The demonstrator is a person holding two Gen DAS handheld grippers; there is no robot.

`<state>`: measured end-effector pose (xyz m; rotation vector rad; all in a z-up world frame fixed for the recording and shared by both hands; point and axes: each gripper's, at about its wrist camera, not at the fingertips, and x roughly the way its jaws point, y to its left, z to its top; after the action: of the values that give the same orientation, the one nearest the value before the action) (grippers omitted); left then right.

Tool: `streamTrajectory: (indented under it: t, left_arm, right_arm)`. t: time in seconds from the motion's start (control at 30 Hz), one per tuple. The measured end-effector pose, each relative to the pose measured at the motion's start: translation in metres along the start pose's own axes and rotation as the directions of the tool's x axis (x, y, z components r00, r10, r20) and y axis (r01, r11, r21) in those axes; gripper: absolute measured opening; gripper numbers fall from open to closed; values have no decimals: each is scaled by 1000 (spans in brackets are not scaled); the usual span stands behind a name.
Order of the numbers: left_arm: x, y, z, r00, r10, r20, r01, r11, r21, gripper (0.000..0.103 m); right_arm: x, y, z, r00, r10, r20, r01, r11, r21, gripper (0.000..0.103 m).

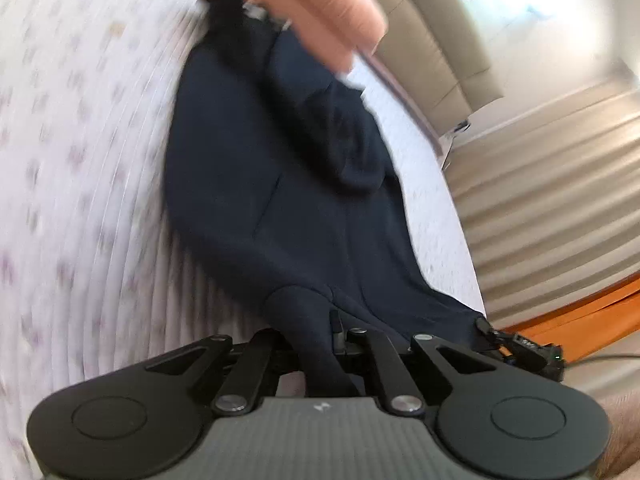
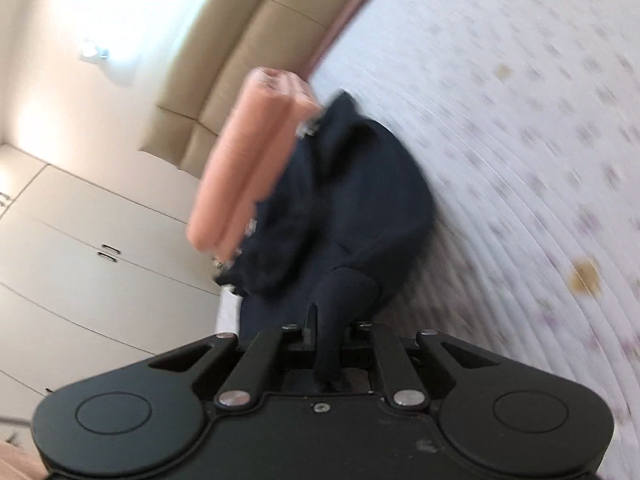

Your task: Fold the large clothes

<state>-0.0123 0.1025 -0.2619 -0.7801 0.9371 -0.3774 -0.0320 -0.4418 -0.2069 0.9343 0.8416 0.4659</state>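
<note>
Navy garment (image 1: pixel 256 184), soft knit, lies on bed sheet (image 1: pixel 80 200) ahead of both grippers. Left gripper (image 1: pixel 320 344) clenched on a fabric fold; right gripper (image 2: pixel 326 344) clenched on another. Left view alone shows striped floor (image 1: pixel 540 200), right view cupboard doors (image 2: pixel 100 248). Blurred pink object (image 2: pixel 248 160) near garment.

Bed (image 1: pixel 88 184) covered in a white sheet with small pale-purple marks; lying on it, a dark navy garment (image 1: pixel 256 184), rumpled, near the edge.
</note>
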Motion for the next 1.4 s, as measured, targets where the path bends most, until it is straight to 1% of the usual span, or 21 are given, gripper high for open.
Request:
streamTrajectory:
  t: [0.13,0.2,0.3,0.47,0.6,0.73,0.87,1.0,1.1,1.17,1.3,1.4]
  left_arm:
    - [-4,-22,30,997,-43,62,42,999,21,6]
    - [-7,-28,45,995,-42,88,38,998,44,6]
    - [-8,-28,74,991,-43,128,37,998,47,6]
    - [-3,-36,125,978,-39,206,30,998,51,6]
    - [4,-46,169,962,-39,269,13,995,98,6]
    - [18,-54,216,950,-16,311,-26,991,129,6]
    - [44,-52,256,949,38,312,-82,988,128,6]
    - [73,-44,286,948,101,301,-147,980,136,6]
    - [91,-33,302,946,126,297,-167,979,117,6]
    - [103,-24,313,945,131,301,-166,982,93,6]
    - [126,-4,328,930,148,335,-172,984,44,6]
    - [143,9,335,919,165,357,-189,981,35,7]
  right_arm:
    - [8,32,31,999,37,35,-35,997,-65,8]
    - [13,44,49,997,60,50,-56,995,-84,8]
    - [26,59,73,994,86,62,-78,990,-118,8]
    - [66,80,117,993,97,72,-82,980,-181,8]
    - [104,95,157,991,108,85,-88,973,-214,8]
    - [141,107,190,988,111,107,-84,970,-230,8]
    - [185,112,218,992,57,116,-25,966,-256,8]
    - [224,106,234,993,-8,117,38,965,-258,8]
    - [254,94,243,992,-52,119,79,968,-239,8]
    - [272,88,248,989,-75,125,103,967,-235,8]
    - [304,76,257,983,-127,134,156,961,-228,8]
    - [329,64,260,973,-185,139,214,947,-240,8]
